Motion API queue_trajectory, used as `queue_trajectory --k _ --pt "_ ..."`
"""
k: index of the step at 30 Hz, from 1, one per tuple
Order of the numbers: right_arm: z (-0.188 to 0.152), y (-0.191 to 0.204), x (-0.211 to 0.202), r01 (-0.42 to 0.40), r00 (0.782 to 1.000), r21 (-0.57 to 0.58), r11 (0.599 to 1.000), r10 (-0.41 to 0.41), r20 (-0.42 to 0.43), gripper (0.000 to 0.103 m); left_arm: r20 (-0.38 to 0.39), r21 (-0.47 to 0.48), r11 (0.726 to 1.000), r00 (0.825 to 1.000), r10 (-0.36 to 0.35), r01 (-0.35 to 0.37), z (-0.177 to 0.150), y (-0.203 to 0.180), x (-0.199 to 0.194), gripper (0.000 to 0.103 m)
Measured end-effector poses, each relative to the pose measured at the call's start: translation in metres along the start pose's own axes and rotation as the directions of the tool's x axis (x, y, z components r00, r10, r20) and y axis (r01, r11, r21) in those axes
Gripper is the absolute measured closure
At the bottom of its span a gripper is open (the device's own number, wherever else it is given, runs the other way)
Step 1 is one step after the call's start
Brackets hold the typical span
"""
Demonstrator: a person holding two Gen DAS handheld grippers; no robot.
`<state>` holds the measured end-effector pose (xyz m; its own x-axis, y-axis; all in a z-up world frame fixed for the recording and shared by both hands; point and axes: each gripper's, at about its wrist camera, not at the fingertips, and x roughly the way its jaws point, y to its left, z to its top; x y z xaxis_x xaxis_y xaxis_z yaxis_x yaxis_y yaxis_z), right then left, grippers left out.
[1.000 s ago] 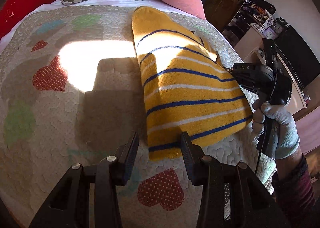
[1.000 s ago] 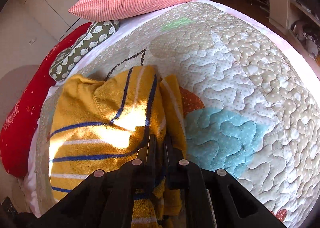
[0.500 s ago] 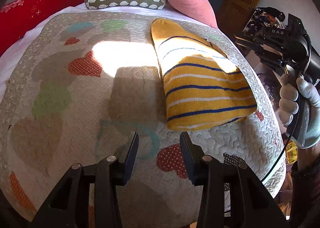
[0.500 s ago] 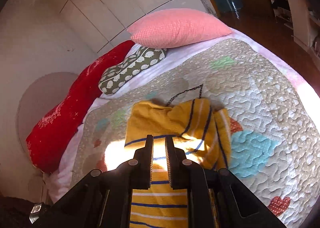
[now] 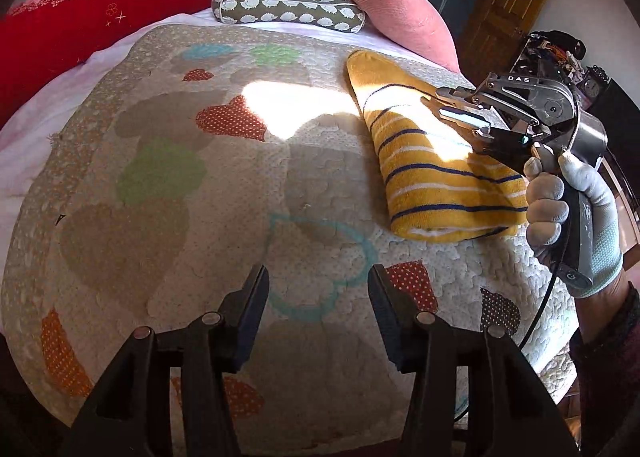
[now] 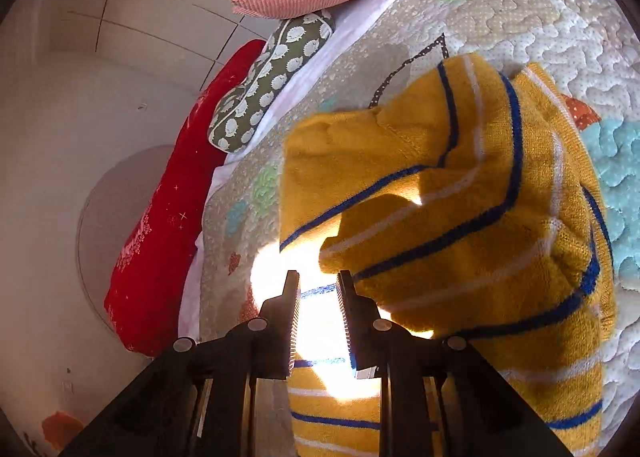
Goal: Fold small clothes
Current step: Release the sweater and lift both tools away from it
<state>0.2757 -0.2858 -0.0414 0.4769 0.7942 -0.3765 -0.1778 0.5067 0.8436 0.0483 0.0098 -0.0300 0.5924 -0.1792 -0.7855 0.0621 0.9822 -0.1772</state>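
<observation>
A yellow knit garment with blue and white stripes [image 5: 436, 173] lies folded on the right side of the quilted bedspread [image 5: 200, 193]. In the right wrist view the garment [image 6: 460, 225] fills the right half, with its sleeve folded over the body. My left gripper [image 5: 318, 293] is open and empty, low over the quilt near the front, well short of the garment. My right gripper [image 6: 318, 289] hovers over the garment with its jaws a little apart and nothing between them. It also shows in the left wrist view [image 5: 460, 109], held by a gloved hand.
A red bolster [image 5: 100, 21], a green patterned pillow [image 5: 288, 9] and a pink cushion [image 5: 388, 5] line the head of the bed. A wooden door [image 5: 504, 5] and cluttered furniture [image 5: 560, 53] stand beyond the bed's right edge.
My right gripper let go of the garment, lifted off and now hovers over it with jaws slightly apart. My left gripper pulled back from the garment's hem toward the front of the bed.
</observation>
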Motion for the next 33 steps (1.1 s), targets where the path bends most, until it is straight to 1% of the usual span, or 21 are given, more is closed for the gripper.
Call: queue_trajectory --k 1,2,4,6,7,8,11,12,13,16,17,19,20,23,28,33 --pt "-0.006 -0.001 0.000 -0.024 1.000 0.013 1.000 0.024 -0.014 0.077 -0.002 -0.009 1.000 1.000 -0.011 0.011 -0.001 0.001 -0.002 0.053" --pt "-0.014 -0.006 0.000 -0.026 0.999 0.026 0.999 0.026 -0.025 0.074 0.003 -0.011 1.000 1.000 -0.011 0.011 -0.001 0.001 -0.006 0.053" --pt "-0.034 -0.024 -0.002 -0.009 0.999 0.039 0.999 0.011 -0.051 0.074 0.034 0.002 1.000 0.999 0.012 -0.012 -0.003 0.001 -0.016 0.051" --pt "-0.059 -0.049 -0.012 -0.011 0.998 0.064 0.998 0.015 -0.061 0.076 0.075 0.019 0.999 0.996 0.040 -0.041 -0.004 -0.001 -0.028 0.045" --pt "-0.072 -0.060 -0.021 -0.024 0.998 0.072 0.997 0.028 -0.048 0.082 0.095 0.026 0.998 0.994 0.053 -0.056 -0.005 -0.001 -0.032 0.041" --pt "-0.084 -0.070 -0.034 -0.035 0.999 0.077 0.996 0.037 -0.029 0.087 0.115 0.032 0.997 0.991 0.068 -0.072 -0.006 -0.002 -0.037 0.040" --pt "-0.114 -0.097 -0.074 -0.085 0.996 0.160 0.983 0.082 0.024 0.086 0.150 0.052 0.992 0.983 0.103 -0.112 -0.007 -0.008 -0.043 0.039" --pt "-0.122 -0.102 -0.088 -0.065 0.998 0.171 0.983 0.060 0.036 0.085 0.157 0.061 0.991 0.982 0.109 -0.120 -0.007 -0.011 -0.044 0.039" --pt "-0.130 -0.104 -0.101 -0.017 0.999 0.163 0.987 0.010 0.047 0.083 0.162 0.070 0.990 0.981 0.111 -0.124 -0.007 -0.014 -0.045 0.039" --pt "-0.153 -0.101 -0.139 0.026 0.994 0.120 0.992 -0.038 0.098 0.082 0.165 0.103 0.987 0.981 0.105 -0.123 -0.010 -0.027 -0.047 0.038" --pt "-0.159 -0.100 -0.151 0.040 0.992 0.112 0.993 -0.053 0.117 0.076 0.169 0.111 0.986 0.980 0.105 -0.125 -0.012 -0.032 -0.049 0.038" --pt "-0.170 -0.097 -0.171 0.066 0.984 0.095 0.993 -0.080 0.158 0.070 0.174 0.125 0.984 0.979 0.101 -0.124 -0.015 -0.040 -0.052 0.035" --pt "-0.176 -0.094 -0.179 0.080 0.980 0.087 0.993 -0.094 0.174 0.069 0.174 0.133 0.984 0.980 0.098 -0.121 -0.016 -0.045 -0.054 0.033" --pt "-0.187 -0.085 -0.196 0.113 0.969 0.054 0.992 -0.122 0.215 0.067 0.177 0.166 0.978 0.979 0.099 -0.128 -0.020 -0.060 -0.058 0.031" --pt "-0.196 -0.065 -0.207 0.206 0.947 -0.033 0.978 -0.191 0.259 0.065 0.180 0.221 0.966 0.979 0.097 -0.136 -0.026 -0.078 -0.060 0.031" --pt "-0.200 -0.047 -0.199 0.255 0.939 -0.107 0.961 -0.219 0.264 0.064 0.181 0.251 0.958 0.979 0.093 -0.137 -0.030 -0.086 -0.061 0.031"
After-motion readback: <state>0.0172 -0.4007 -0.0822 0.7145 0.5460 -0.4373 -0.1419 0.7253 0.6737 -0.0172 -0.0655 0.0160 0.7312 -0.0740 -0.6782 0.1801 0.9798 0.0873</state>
